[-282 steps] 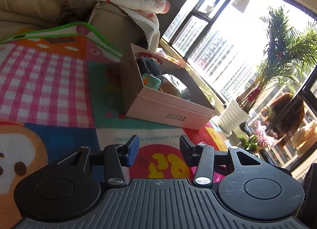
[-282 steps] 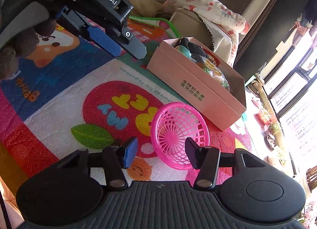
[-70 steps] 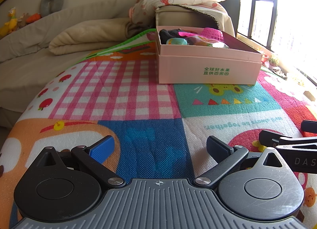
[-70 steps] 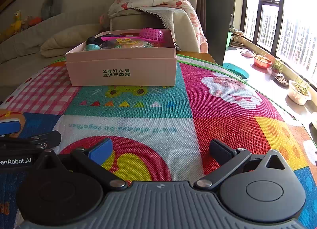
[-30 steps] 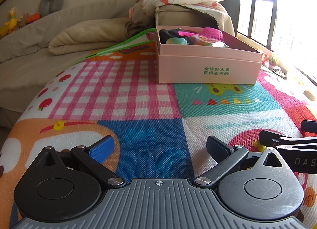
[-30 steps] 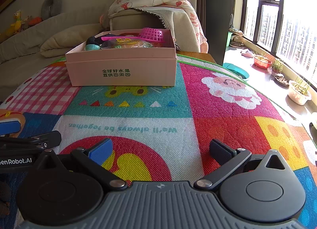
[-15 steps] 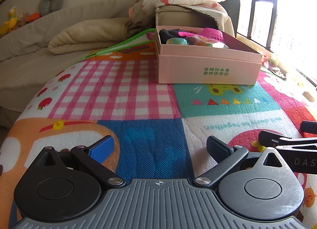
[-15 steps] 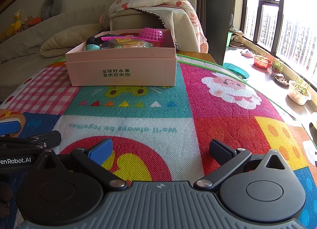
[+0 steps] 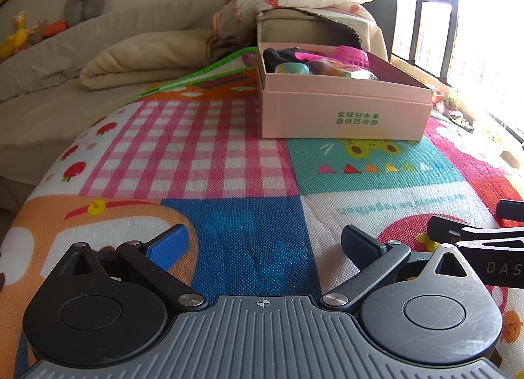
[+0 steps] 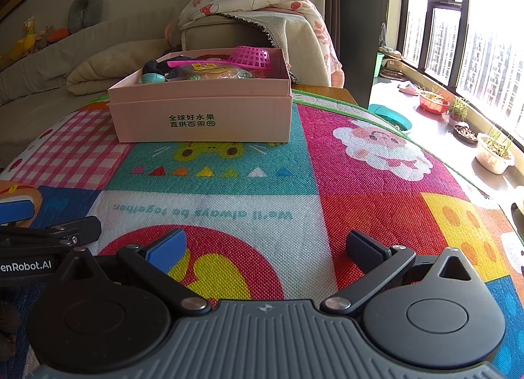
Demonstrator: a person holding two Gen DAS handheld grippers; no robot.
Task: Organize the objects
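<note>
Both of my grippers rest low on the play mat [image 9: 229, 136], side by side, and neither has anything between its fingers. Starting at my left: the left gripper [image 9: 265, 244] has its jaws spread wide over the blue patch of the mat, empty. From it the pink box [image 9: 344, 113] lies ahead and a little to the right, well apart, its long side turned toward me and running across my view. Moving rightward, the right gripper [image 10: 267, 246] is just as wide open and also empty, sitting over the red circle on the mat. From this one the box lies ahead and somewhat to the left, so it sits roughly between the two lines of sight, about equally far from each; I cannot say which hand is nearer.

Inside the box I can make out a pink basket [image 10: 250, 56] at the far right end, a teal toy [image 10: 149, 77] at the left, something dark beside it, and a wrapped packet in the middle. No loose object shows on the mat in either view, so I judge the sorting done or nearly so.
</note>
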